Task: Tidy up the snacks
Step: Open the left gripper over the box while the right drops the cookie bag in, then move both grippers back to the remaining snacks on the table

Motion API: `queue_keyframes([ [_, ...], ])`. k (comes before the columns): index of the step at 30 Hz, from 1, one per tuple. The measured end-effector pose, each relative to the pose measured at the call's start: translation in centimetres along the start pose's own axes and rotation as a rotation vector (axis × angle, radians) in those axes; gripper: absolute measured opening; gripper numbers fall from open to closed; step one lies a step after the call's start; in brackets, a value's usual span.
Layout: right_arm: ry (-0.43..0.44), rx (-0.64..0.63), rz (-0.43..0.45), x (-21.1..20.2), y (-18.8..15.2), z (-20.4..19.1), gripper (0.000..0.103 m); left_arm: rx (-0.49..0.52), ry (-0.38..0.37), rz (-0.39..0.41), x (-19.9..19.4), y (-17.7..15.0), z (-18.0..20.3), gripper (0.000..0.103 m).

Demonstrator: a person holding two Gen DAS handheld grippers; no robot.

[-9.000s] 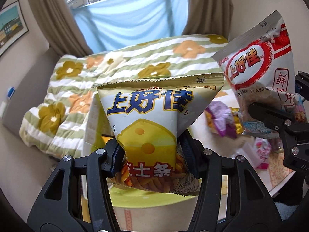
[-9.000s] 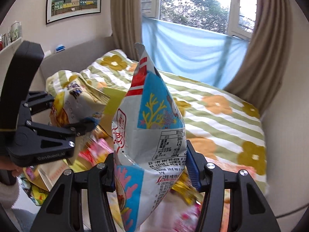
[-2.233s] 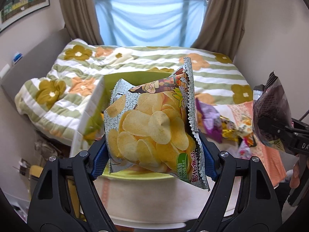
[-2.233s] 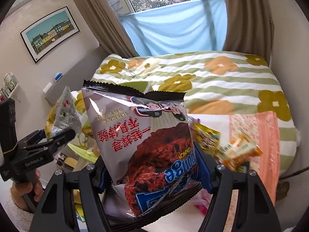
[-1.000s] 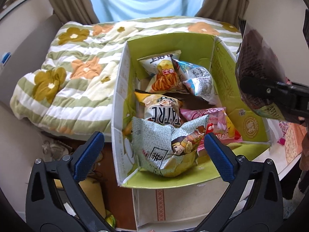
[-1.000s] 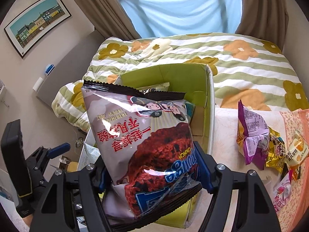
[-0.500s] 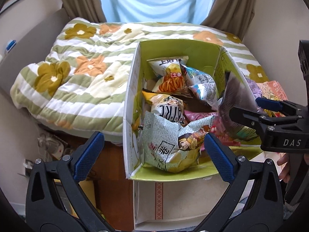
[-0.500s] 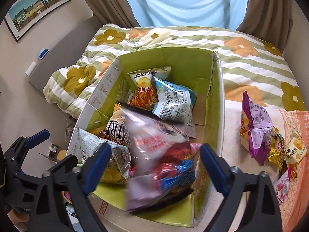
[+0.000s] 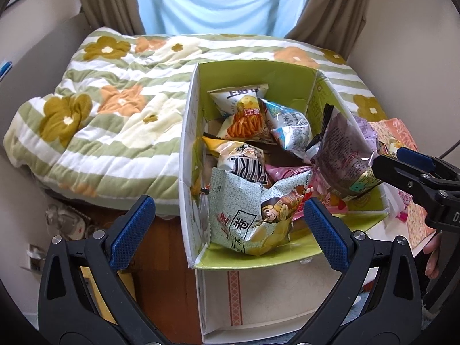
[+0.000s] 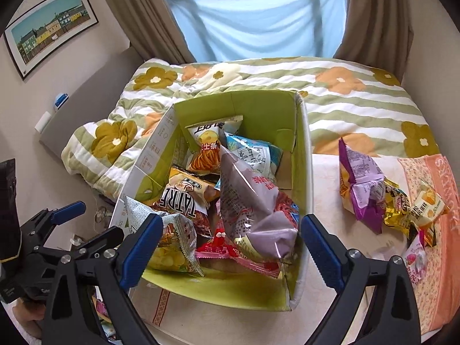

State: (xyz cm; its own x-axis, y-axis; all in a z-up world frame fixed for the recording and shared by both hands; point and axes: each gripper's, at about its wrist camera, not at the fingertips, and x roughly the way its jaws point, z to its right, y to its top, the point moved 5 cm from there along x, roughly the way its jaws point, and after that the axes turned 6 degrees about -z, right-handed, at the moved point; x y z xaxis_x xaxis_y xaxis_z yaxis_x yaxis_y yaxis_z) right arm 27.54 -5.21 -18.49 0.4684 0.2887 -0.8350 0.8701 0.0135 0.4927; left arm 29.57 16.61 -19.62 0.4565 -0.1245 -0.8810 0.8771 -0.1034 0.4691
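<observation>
A green cardboard box (image 10: 302,155) is seen at the edge of a pale tabletop (image 10: 325,201), with a bed under a striped flowered quilt (image 9: 109,109) behind it. The box is filled with snack bags. A dark purplish bag (image 10: 253,201) lies tilted against the box's right wall, on top of a pink and red packet (image 10: 227,250). A pale green crisp bag (image 9: 253,215) is propped in the near corner, with a bag printed in large black letters (image 10: 184,198) behind it. At the far end a yellow cheese-stick bag (image 10: 210,143) and a light blue bag (image 10: 253,152) are leaning together.

The right tool (image 10: 230,247) is held above the box; its jaws have just been opening and are now spread wide, with the dark purplish bag released below them and touched by neither pad. The left tool (image 9: 227,227) is likewise spread wide and grasps nothing, the pale green crisp bag being seen beyond its blue pads.

On the tabletop to the right of the box, well apart from it, a purple bag (image 10: 359,184) and several small gold and pink packets (image 10: 408,210) are left lying beside an orange patterned cloth (image 10: 440,230).
</observation>
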Motion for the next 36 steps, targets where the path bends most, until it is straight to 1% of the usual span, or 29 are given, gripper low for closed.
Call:
queue_keyframes([
  [6, -0.052, 0.052, 0.03, -2.3, -1.6, 1.2, 0.096, 0.044, -0.029, 0.023, -0.6, 0.6, 1.4, 0.102],
  [10, -0.082, 0.101, 0.045, -3.6, -2.4, 3.3, 0.096, 0.073, -0.086, 0.032, -0.7, 1.1, 4.2, 0.102],
  [13, -0.105, 0.135, 0.074, -5.1, -2.6, 5.2, 0.096, 0.12, -0.099, 0.05, -1.4, 1.2, 7.1, 0.102],
  [16, -0.117, 0.182, 0.113, -7.0, -2.6, 8.0, 0.096, 0.164, -0.082, 0.102, -2.8, 1.1, 10.1, 0.102],
  [18, -0.12, 0.217, 0.131, -7.9, -2.7, 10.2, 0.096, 0.178, -0.089, 0.126, -3.6, 1.2, 12.3, 0.102],
  [22, -0.1, 0.251, 0.12, -9.1, -2.8, 14.7, 0.096, 0.171, -0.101, 0.141, -4.1, 1.3, 16.6, 0.102],
  [25, -0.11, 0.25, 0.104, -9.8, -3.3, 17.9, 0.096, 0.165, -0.114, 0.152, -4.1, 1.0, 20.1, 0.102],
  [28, -0.098, 0.252, 0.067, -10.1, -3.8, 21.2, 0.096, 0.172, -0.109, 0.136, -3.5, 0.9, 24.5, 0.102],
  [30, -0.121, 0.241, 0.053, -10.2, -4.2, 23.1, 0.096, 0.174, -0.106, 0.119, -2.7, 0.7, 26.9, 0.102],
  [31, -0.14, 0.228, 0.041, -10.2, -4.4, 24.4, 0.096, 0.172, -0.102, 0.102, -2.0, 0.6, 28.3, 0.102],
  [32, -0.14, 0.224, 0.03, -10.2, -4.6, 25.3, 0.096, 0.164, -0.098, 0.081, -1.2, 0.5, 29.6, 0.102],
  [34, -0.11, 0.236, -0.001, -9.8, -5.0, 27.2, 0.096, 0.14, -0.091, 0.037, 0.7, 0.2, 31.5, 0.102],
  [36, -0.057, 0.264, -0.036, -8.9, -5.4, 29.4, 0.096, 0.111, -0.09, -0.011, 2.6, -0.5, 33.1, 0.102],
])
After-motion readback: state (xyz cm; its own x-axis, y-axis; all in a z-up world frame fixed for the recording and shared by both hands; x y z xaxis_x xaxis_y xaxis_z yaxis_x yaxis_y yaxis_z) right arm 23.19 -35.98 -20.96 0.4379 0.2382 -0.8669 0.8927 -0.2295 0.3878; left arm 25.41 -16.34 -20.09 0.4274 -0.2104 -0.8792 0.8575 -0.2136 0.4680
